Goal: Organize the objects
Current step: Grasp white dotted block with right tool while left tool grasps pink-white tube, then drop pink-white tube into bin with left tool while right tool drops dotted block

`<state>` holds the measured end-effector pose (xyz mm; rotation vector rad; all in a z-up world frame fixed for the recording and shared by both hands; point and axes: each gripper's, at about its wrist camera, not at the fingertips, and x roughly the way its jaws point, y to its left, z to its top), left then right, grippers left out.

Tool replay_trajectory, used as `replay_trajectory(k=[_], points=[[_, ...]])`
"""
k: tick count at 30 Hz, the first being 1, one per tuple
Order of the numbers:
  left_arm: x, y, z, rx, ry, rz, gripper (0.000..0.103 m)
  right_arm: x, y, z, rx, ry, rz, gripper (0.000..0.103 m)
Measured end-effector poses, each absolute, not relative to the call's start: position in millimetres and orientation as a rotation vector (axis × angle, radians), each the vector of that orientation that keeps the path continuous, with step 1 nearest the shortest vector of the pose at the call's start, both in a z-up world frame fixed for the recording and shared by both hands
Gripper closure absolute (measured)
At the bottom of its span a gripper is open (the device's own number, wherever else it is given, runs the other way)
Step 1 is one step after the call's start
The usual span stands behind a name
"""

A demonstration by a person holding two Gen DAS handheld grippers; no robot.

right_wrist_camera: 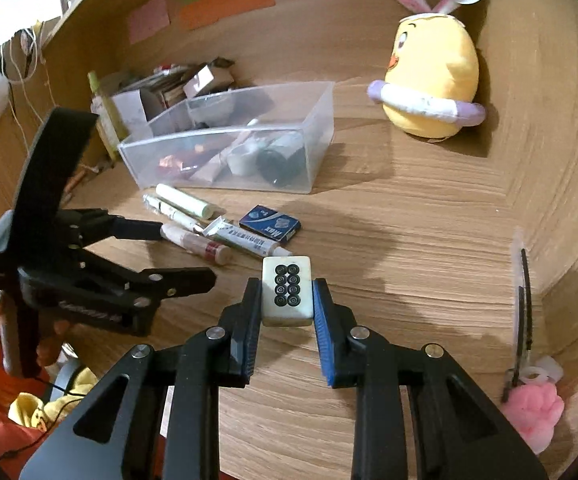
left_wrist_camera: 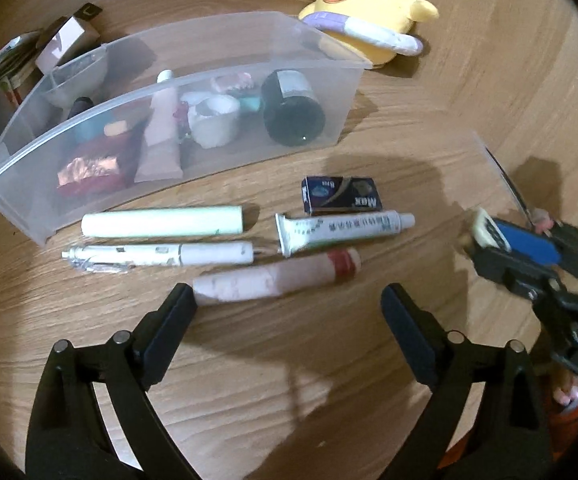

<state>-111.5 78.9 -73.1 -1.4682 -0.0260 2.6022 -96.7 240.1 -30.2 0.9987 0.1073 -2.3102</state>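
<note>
My left gripper (left_wrist_camera: 289,302) stands open just above the wooden desk, its fingers either side of a pink-white tube with a red band (left_wrist_camera: 277,278). Beyond the tube lie a white pen (left_wrist_camera: 161,256), a pale green stick (left_wrist_camera: 161,220), a white ointment tube (left_wrist_camera: 345,228) and a small dark blue box (left_wrist_camera: 341,194). Behind them stands a clear plastic bin (left_wrist_camera: 193,80) holding a dark jar, a white cup, a tube and small packets. My right gripper (right_wrist_camera: 287,282) is shut on a white mahjong tile (right_wrist_camera: 287,296) with black circles, held above the desk to the right of the row.
A yellow duck plush (right_wrist_camera: 433,76) sits at the back right. A card of hair clips (right_wrist_camera: 523,300) and a pink paw toy (right_wrist_camera: 533,412) lie at the right edge. Cartons and a bottle (right_wrist_camera: 177,84) crowd behind the bin. Bare desk lies between the row and the plush.
</note>
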Motion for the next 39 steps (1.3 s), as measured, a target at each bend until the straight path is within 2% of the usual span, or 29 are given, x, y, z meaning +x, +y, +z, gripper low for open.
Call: replay_trajectory(k=[6,7,8,18,28,39], points=[[-121,85,-76,-1.490,-0.059,2.705,0.009,-95,244,-30,0.969,0.072,-2.291,0.081],[-121,86,-76,-1.486,-0.063,2.717,0.011,-95,244,-31,0.967,0.070,-2.287,0.081],[-120,86,-75,-1.480,-0.054,2.732,0.019,-95,244,-30,0.965,0.066,-2.283,0.081],[-102,72,-68,-1.435,-0.130,2.725,0.019,-101,235,-25,0.953,0.046,-2.281,0.081],[-80,47,-25,-1.205,-0.146,2.798,0.019,-122,203,-5,0.921,0.047,-2.296,0.081],[-92,5,23,-1.007,-0.148,2.883,0.019,-162,162,32,0.863,0.047,-2.331,0.081]])
